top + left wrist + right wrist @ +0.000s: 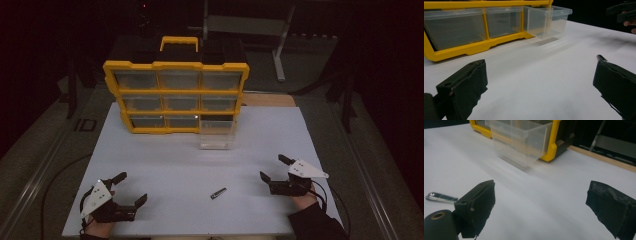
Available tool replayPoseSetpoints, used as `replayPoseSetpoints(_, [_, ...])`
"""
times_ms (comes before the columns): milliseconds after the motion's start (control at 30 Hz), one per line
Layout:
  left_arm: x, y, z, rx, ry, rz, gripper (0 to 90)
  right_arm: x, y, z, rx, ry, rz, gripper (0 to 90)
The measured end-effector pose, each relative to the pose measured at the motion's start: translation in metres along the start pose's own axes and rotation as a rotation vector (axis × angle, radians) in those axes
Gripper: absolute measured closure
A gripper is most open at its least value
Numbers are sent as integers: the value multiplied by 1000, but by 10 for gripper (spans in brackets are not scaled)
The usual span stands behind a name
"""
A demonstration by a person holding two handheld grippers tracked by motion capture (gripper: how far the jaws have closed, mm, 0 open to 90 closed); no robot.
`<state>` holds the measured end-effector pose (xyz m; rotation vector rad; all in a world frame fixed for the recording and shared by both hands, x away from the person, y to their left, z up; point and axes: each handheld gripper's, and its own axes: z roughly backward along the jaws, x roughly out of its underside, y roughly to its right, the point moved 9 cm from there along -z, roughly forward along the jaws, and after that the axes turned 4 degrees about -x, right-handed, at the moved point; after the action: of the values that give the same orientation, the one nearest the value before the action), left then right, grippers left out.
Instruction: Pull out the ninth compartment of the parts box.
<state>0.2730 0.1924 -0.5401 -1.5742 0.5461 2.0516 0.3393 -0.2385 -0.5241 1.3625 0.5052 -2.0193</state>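
White tabletop [165,165] in a dark room, both tongs released around a nail clipper.

Near the middle of the front half lies the small metal nail clipper [218,193], flat on the sheet, untouched. Left tongs [131,188] rest at about 8 o'clock from it, jaws spread wide with nothing between; right tongs [274,167] sit at about 2 o'clock, likewise spread and bare. At 12 o'clock stands a yellow drawer organizer [176,97] with a handle, its bottom right clear drawer [218,133] pulled out onto the sheet. No readable writing or brand shows on it.
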Motion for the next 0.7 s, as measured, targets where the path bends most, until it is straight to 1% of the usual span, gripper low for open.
replayPoseSetpoints(167, [0, 0, 0, 0, -1, -3, 0, 8, 0, 6, 18, -9, 0, 86])
replayPoseSetpoints(267, [0, 0, 0, 1, -1, -3, 0, 11, 0, 9, 17, -7, -13, 86])
replayPoseSetpoints(333, [0, 0, 0, 1, 0, -2, 0, 13, -1, 10, 11, -6, -19, 86])
replayPoseSetpoints(367, [-1, 0, 0, 1, 2, -2, 0, 15, -2, 12, -3, -9, -28, 86])
replayPoseSetpoints(400, [-1, 0, 0, 0, 2, -2, 0, 16, -3, 12, -4, -10, -25, 86])
replayPoseSetpoints(500, [-1, 0, 0, 0, 2, -3, 0, 21, -3, 15, 7, -22, -22, 86])
replayPoseSetpoints(567, [-1, 0, 0, 1, 3, -3, 0, 23, -3, 15, 7, -21, -29, 86])
replayPoseSetpoints(600, [-1, 0, 0, 4, 5, -5, 0, 26, -2, 16, 15, -28, -35, 86])
replayPoseSetpoints(700, [-2, 1, 0, 6, 4, -7, 0, 27, -3, 15, 19, -36, -20, 87])
